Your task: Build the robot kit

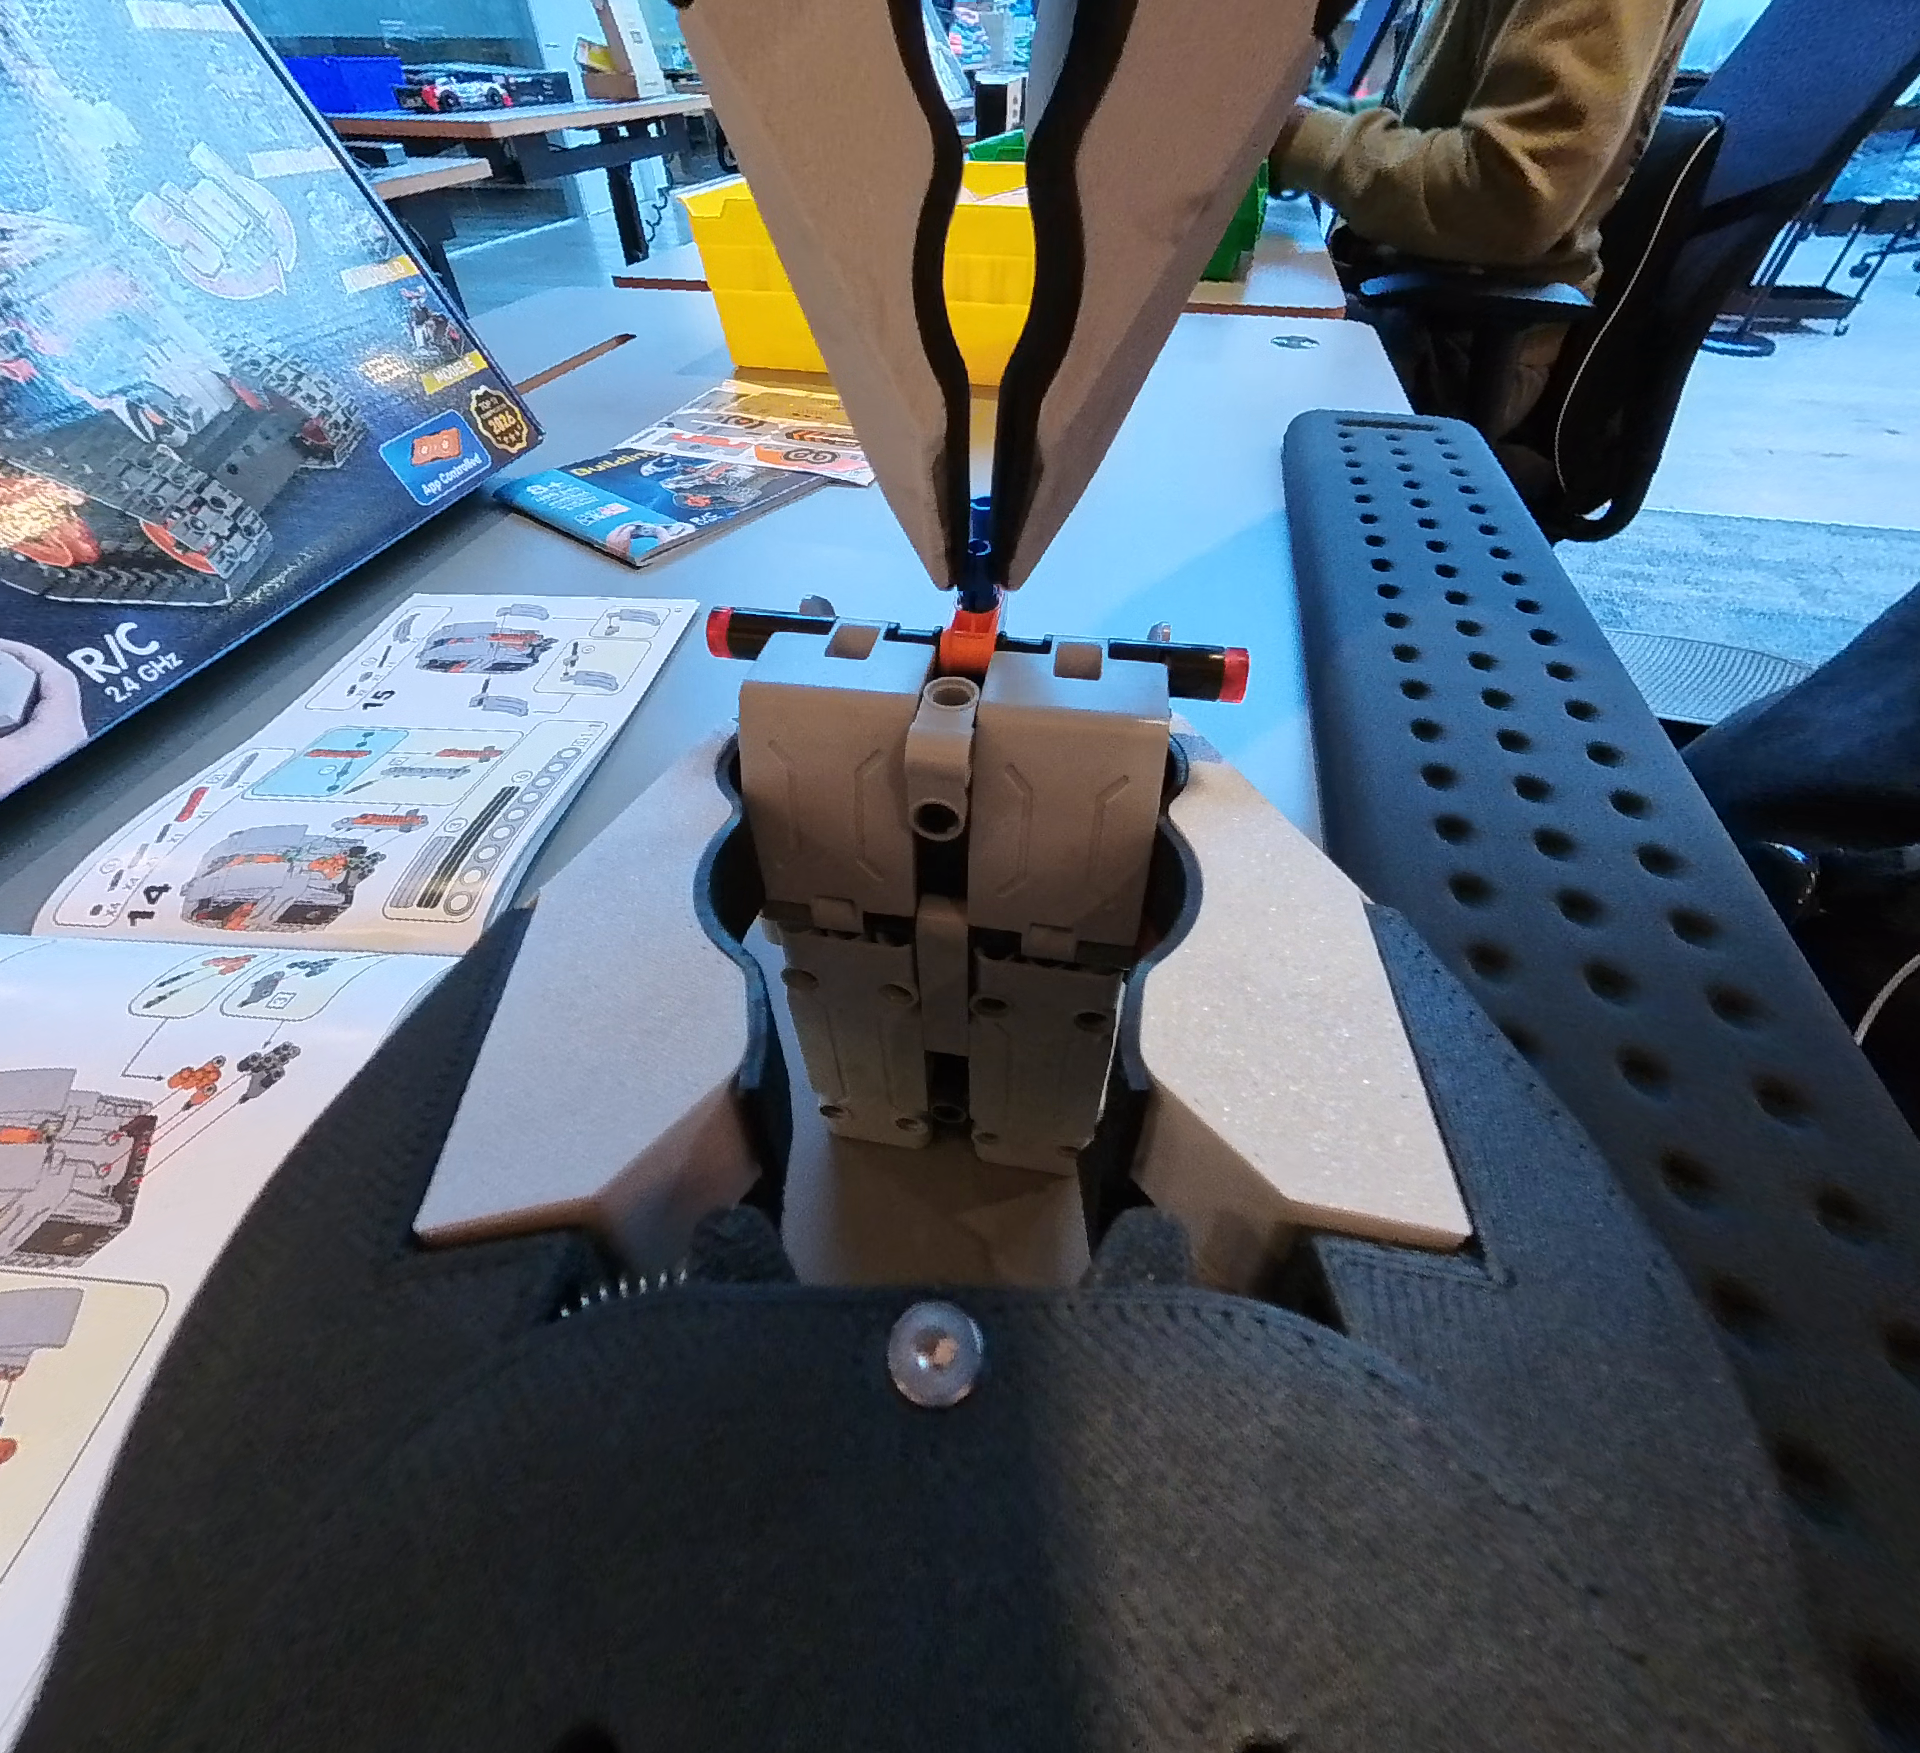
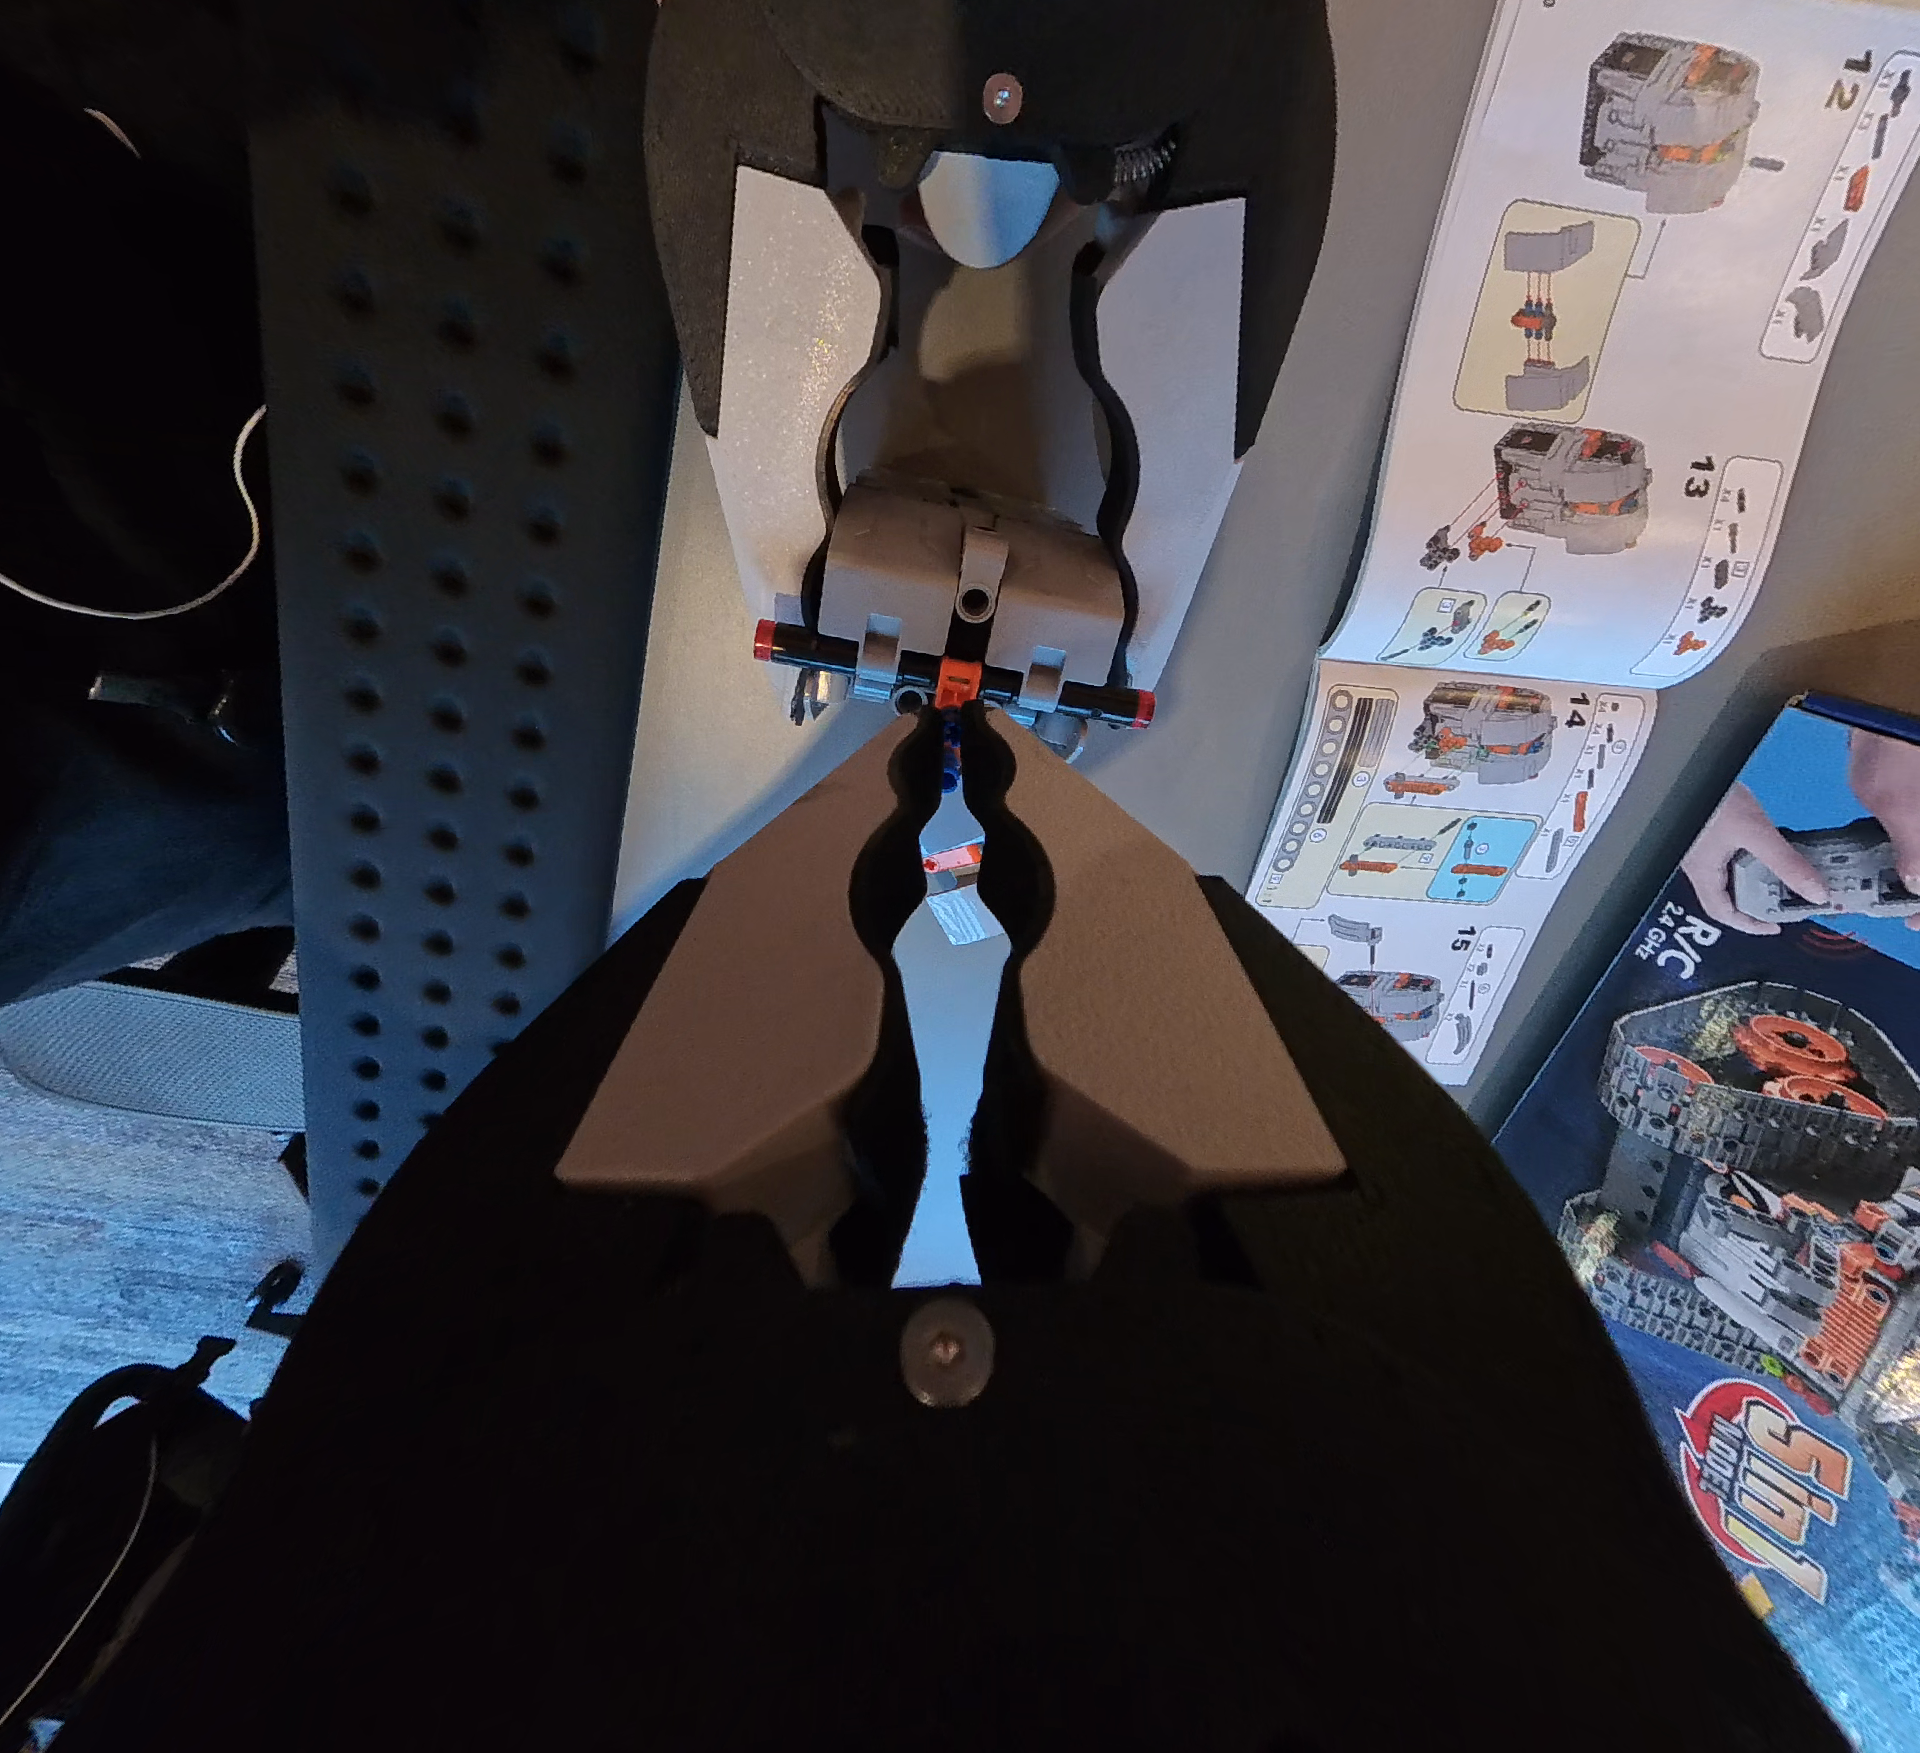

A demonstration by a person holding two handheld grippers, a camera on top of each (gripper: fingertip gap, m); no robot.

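The left claw [image 1: 954,882] was clamped on a grey brick-built assembly [image 1: 951,830], its two pale fingers [image 1: 623,997] pressed against the block's flanks, and the block pointed forward along them, held clear above the grey bench [image 1: 1236,415]. Across the assembly's far end ran a black axle [image 1: 1153,659] with a red cap at each tip, and dead centre on that axle sat a small orange connector [image 1: 966,638]. Down from above came the right claw [image 2: 943,716], its tips pinched together on a little blue pin [image 2: 948,753], and that pin met the orange connector right at the middle of the axle; whether it had seated in the hole, the pictures did not show. In the right wrist view the two claws faced each other tip to tip, the grey assembly between them. Just to the right of the held block a long dark perforated panel [image 1: 1538,768] stretched away along the bench edge. To the left an open instruction booklet [image 1: 343,768] lay flat on the bench, with the big blue set box [image 1: 187,301] propped up beyond it and a second, smaller leaflet [image 1: 665,498] farther on. A yellow bin [image 1: 769,290] stood well back on the bench, and a person in an olive top [image 1: 1486,103] sat beyond it.
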